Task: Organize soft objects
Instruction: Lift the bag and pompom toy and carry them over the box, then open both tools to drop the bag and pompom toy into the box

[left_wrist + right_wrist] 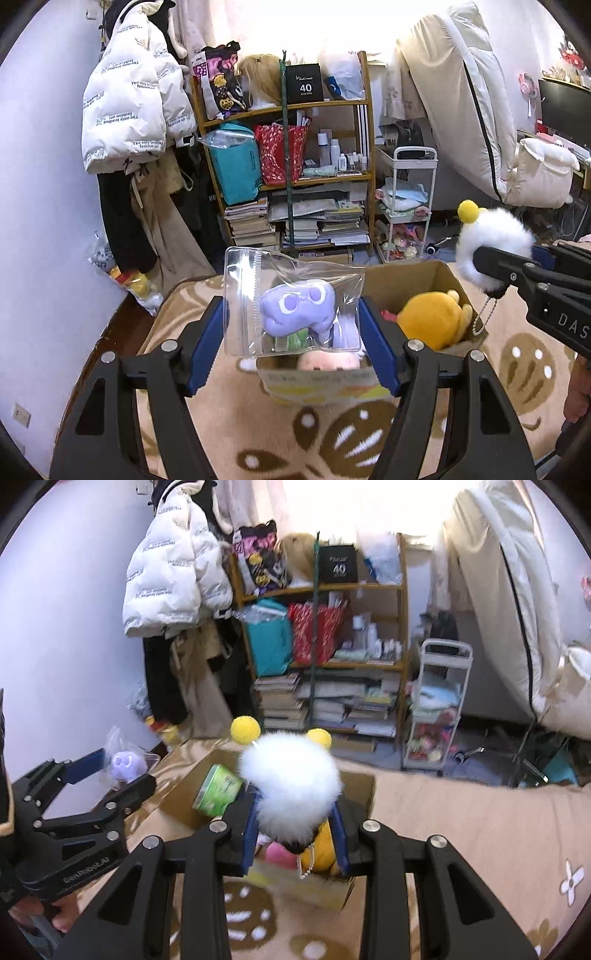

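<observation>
Left gripper (293,332) clamps bagged purple plush (295,306), jaws half-wide; right gripper (295,834) pinches white pompom (291,786), both above box (424,273).

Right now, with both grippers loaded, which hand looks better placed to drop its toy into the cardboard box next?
Probably the right: the right gripper holds the white fluffy toy over the cardboard box opening. The left gripper, holding the bagged purple toy, sits nearer the box's front edge.
</observation>
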A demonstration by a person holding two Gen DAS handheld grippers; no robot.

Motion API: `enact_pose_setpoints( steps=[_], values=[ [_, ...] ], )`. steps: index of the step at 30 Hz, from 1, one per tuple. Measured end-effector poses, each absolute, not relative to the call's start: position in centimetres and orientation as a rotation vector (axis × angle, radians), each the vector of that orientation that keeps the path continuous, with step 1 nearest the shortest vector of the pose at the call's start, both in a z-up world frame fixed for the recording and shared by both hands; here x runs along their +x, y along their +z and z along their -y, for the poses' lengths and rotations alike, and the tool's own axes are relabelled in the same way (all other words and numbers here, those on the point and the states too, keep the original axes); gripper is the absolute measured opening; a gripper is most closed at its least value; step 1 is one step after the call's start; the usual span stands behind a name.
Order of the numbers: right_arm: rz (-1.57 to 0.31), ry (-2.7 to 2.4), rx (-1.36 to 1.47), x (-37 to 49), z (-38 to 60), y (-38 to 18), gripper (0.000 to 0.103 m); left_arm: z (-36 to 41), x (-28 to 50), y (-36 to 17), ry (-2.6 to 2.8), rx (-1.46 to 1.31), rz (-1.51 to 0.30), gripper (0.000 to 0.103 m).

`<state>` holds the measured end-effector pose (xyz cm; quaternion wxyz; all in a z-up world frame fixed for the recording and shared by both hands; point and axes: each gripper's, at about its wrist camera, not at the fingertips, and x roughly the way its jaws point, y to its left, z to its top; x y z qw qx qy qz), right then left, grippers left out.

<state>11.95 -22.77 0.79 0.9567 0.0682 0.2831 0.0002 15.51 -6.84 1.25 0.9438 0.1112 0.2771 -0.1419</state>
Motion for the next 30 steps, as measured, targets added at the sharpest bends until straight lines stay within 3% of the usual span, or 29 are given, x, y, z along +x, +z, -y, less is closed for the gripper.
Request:
enact_pose_setpoints(
  steps=[16, 20, 30],
  values=[
    [-0.699, -0.003, 0.216, 15.4, 24.3, -4.2, 0.038, 8.7, 19.4, -4.0, -0.327, 0.229, -0.647, 0.074],
    [-0.727, 0.005, 0.219, 15.6, 24.4, -5.2, 0.038, 8.0, 19.5, -4.7, -0.300, 0.221, -0.637, 0.083],
    [-0.738, 0.030, 0.203, 15.1, 23.9, -5.3, 0.046, 6.4, 19.1, -4.3, -0.258, 0.214, -0.638, 0.087]
  ],
)
